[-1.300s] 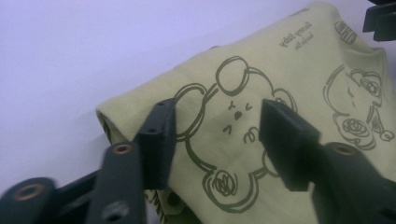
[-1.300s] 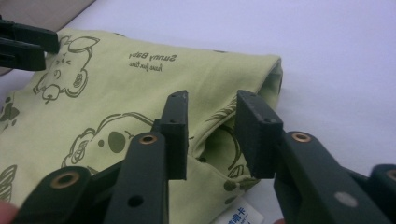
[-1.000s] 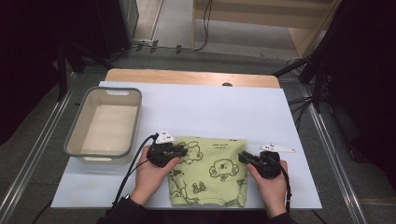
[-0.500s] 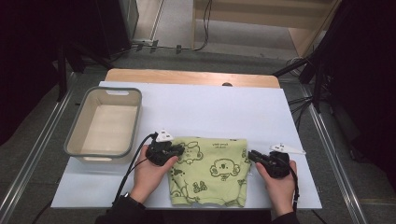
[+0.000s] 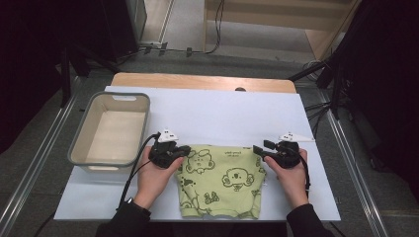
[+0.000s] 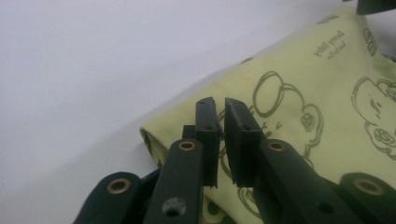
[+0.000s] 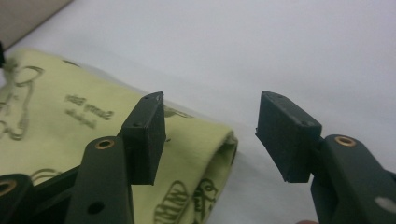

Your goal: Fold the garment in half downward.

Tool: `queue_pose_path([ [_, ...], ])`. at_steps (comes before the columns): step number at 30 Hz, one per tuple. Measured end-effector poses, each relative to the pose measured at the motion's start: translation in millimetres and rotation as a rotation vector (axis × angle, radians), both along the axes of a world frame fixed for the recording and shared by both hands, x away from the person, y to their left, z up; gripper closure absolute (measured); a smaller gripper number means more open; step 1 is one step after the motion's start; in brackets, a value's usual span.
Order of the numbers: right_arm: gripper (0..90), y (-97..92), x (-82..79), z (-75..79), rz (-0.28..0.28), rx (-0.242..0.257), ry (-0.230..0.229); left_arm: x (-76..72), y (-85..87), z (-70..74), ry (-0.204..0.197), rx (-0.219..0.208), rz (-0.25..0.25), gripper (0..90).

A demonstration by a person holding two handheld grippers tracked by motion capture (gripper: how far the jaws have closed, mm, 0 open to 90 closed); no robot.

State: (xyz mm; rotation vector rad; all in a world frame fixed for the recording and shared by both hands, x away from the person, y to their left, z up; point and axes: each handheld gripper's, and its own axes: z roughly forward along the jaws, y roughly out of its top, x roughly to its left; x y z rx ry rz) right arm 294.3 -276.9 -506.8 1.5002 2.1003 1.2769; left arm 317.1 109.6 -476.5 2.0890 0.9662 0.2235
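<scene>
the left tool point(image 5: 184, 150) has just been closing, nearly shut over the green cloth's point(image 5: 222, 180) corner; the right tool point(image 5: 259, 150) has just been opening, holding nothing, at the opposite corner.

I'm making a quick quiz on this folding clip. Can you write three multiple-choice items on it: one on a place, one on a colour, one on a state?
1. Where does the basin stand?
A. On the table's left part, left of the garment
B. On the garment
C. At the table's right edge

2. What colour is the garment?
A. Red
B. Pale green with dark cartoon prints
C. Plain white

3. How do the right gripper jaws stand?
A. Clamped on the basin's rim
B. Shut on the cloth
C. Open, apart over the garment's corner

Answers:
1 A: the high view shows it beside the left gripper, off the cloth.
2 B: both gripper views show printed green fabric.
3 C: a wide gap shows between the pads, which have just been opening.
</scene>
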Motion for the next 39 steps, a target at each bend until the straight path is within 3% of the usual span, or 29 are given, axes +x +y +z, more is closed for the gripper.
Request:
queue_pose_path([
  [8, 40.4, 3.2, 9.2, -13.2, 0.023, -0.048, 0.034, 7.4, 1.7, -4.6, 0.007, 0.014, 0.038, 84.5],
  [12, 41.3, 4.6, 12.1, -19.2, 0.033, -0.066, 0.063, 11.3, -0.8, -7.4, 0.014, 0.039, 0.054, 77.2],
  [15, 50.9, 5.0, 12.2, -19.3, 0.052, -0.068, 0.064, 14.7, -1.5, -10.7, 0.018, 0.056, 0.072, 71.7],
  [22, 77.4, 5.8, 11.4, -19.4, 0.066, -0.079, 0.075, 23.9, -0.7, -20.8, 0.021, 0.080, 0.102, 46.9],
  [28, 81.6, 6.7, 10.3, -18.7, 0.065, -0.087, 0.070, 30.9, -0.8, -27.7, 0.039, 0.056, 0.092, 37.7],
  [31, 81.9, 6.6, 10.1, -18.4, 0.064, -0.090, 0.069, 31.9, 0.1, -28.7, 0.045, 0.038, 0.080, 38.0],
  [34, 82.2, 5.5, 10.4, -18.4, 0.063, -0.088, 0.068, 32.4, 1.1, -29.1, 0.061, 0.016, 0.047, 45.2],
  [39, 82.6, 4.3, 10.4, -18.1, 0.052, -0.082, 0.066, 34.2, 4.6, -29.2, 0.106, -0.032, -0.014, 65.9],
])
